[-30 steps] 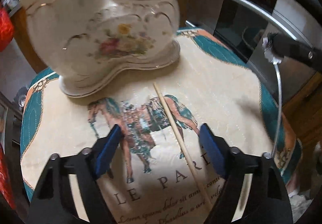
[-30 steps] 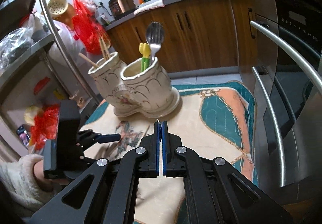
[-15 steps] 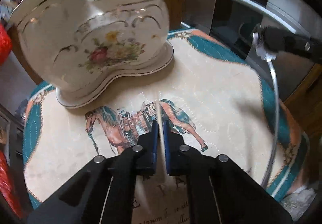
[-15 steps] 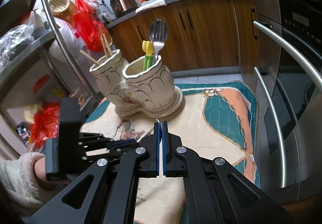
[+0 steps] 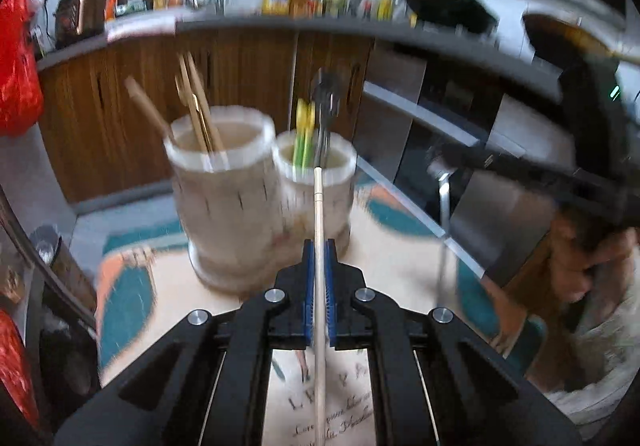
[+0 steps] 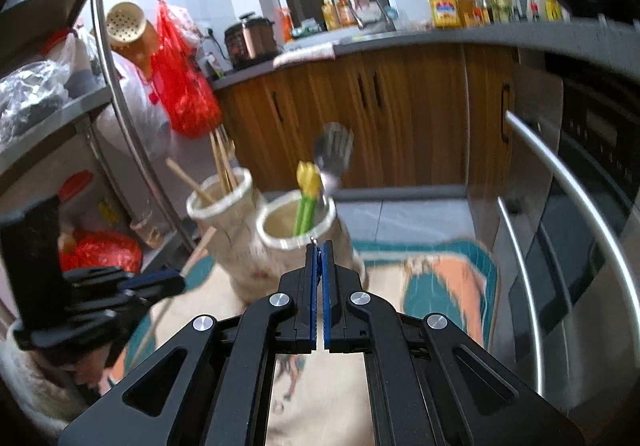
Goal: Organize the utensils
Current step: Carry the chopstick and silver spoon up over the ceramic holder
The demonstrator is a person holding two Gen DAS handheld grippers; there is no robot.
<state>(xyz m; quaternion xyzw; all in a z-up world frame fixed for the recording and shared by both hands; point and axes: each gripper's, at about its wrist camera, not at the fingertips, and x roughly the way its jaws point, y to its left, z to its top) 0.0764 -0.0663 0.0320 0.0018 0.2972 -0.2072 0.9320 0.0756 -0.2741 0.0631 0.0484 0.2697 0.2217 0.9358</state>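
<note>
My left gripper (image 5: 318,248) is shut on a pale wooden chopstick (image 5: 318,205), held off the printed mat (image 5: 400,258) and pointing at the white ceramic two-cup holder (image 5: 224,205). The holder's left cup (image 6: 220,201) has several chopsticks in it. Its right cup (image 6: 296,230) has a yellow-green utensil (image 6: 306,201) and a metal fork (image 6: 334,153). In the right wrist view the left gripper (image 6: 160,282) is low on the left with the chopstick (image 6: 196,250) slanting up. My right gripper (image 6: 318,246) is shut on a thin metal rod (image 5: 440,230), which hangs below the right gripper (image 5: 434,161).
An oven front with long metal handles (image 6: 560,181) stands close on the right. Wooden cabinets (image 6: 400,117) and a cluttered worktop are behind the holder. A metal rack (image 6: 108,85) with bags, one of them a red bag (image 6: 184,85), stands at the left.
My left gripper closed on the chopstick lying on the mat, then lifted it and tilted up so the holder's openings show. The right gripper rose a little, still shut.
</note>
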